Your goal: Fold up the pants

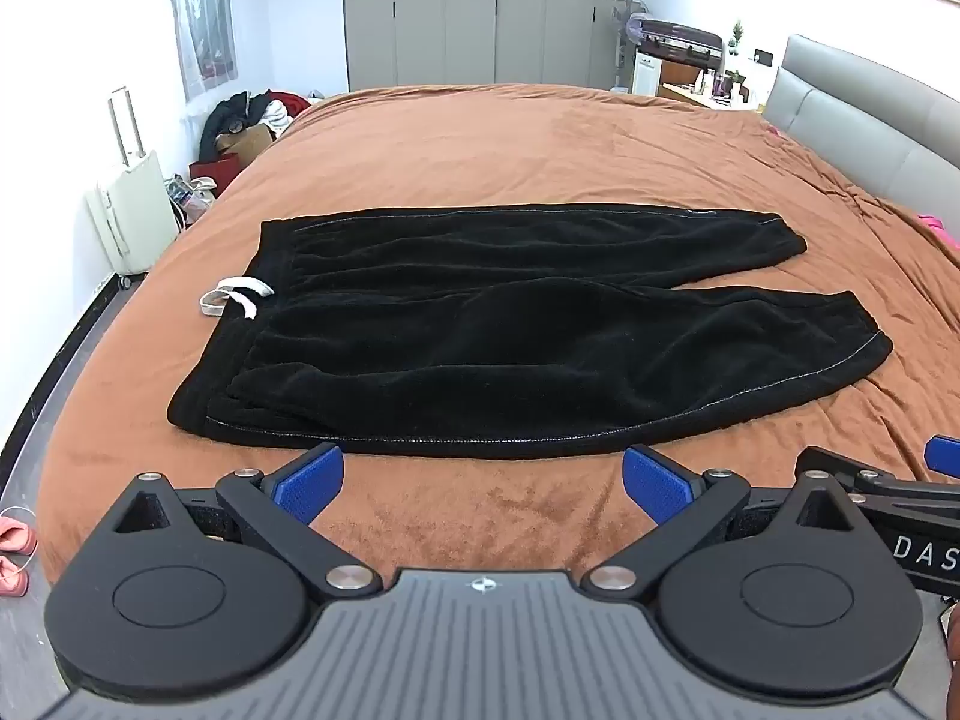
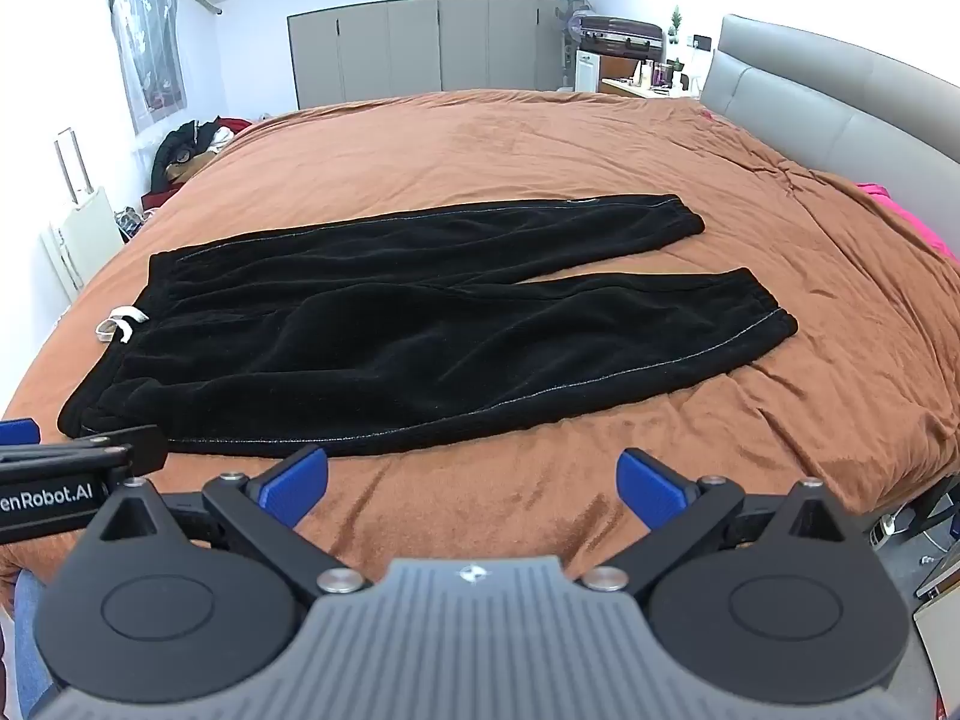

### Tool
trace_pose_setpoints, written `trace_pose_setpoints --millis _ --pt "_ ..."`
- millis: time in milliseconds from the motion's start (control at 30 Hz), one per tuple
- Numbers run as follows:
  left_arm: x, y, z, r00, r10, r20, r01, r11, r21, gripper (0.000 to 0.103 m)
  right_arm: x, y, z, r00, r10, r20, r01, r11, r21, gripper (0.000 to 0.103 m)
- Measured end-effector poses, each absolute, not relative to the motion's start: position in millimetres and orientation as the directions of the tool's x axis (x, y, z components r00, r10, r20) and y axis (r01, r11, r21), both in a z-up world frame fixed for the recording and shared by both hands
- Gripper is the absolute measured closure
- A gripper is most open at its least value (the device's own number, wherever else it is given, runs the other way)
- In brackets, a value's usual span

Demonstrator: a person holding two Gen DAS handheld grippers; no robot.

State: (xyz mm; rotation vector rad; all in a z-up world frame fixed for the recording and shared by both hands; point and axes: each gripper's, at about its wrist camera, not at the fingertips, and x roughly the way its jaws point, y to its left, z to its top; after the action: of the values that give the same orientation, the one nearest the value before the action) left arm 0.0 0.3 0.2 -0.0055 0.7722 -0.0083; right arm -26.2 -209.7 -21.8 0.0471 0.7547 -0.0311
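My left tongs point(image 1: 483, 483) are spread wide with nothing between the blue pads point(image 1: 312, 480), held over the brown bedspread point(image 1: 540, 144) just short of the near edge of the pants point(image 1: 480, 330). My right tongs point(image 2: 474, 483) are likewise spread and hold nothing, their blue pads point(image 2: 651, 489) apart from the cloth, beside the left pair; in the left wrist view the tip of the right tongs shows at the right edge, and in the right wrist view the left tongs show at the left edge, close to the waist corner of the pants. The black pants lie flat and unfolded across the bed, waistband point(image 1: 252, 300) to my left and both legs running to my right, the two cuffs parted in a narrow V with the bedspread showing between them. The near leg's cuff point(image 2: 762, 312) ends nearer to me than the far leg's cuff point(image 2: 684, 213). A white drawstring point(image 1: 231, 297) spills from the middle of the waistband onto the bedspread. A pale seam line runs along the near edge of the pants. Past the bed stand a grey wardrobe point(image 1: 480, 36) on the far wall, a grey padded headboard point(image 2: 840, 102) at right, a white suitcase point(image 1: 129, 210) on the floor at left, and a heap of clothes point(image 1: 252, 120) near the far left corner of the bed.
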Motion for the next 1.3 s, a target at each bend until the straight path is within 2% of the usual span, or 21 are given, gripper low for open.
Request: trace_pose_setpoints --millis 1300 --pt "4.2 -1.7 -5.2 0.718 -0.017 -0.696 0.019 1.000 -0.005 0.000 -21.0 -209.6 -20.5 0.732 -0.017 -0.681 0.046 0.999 0.024 0.005"
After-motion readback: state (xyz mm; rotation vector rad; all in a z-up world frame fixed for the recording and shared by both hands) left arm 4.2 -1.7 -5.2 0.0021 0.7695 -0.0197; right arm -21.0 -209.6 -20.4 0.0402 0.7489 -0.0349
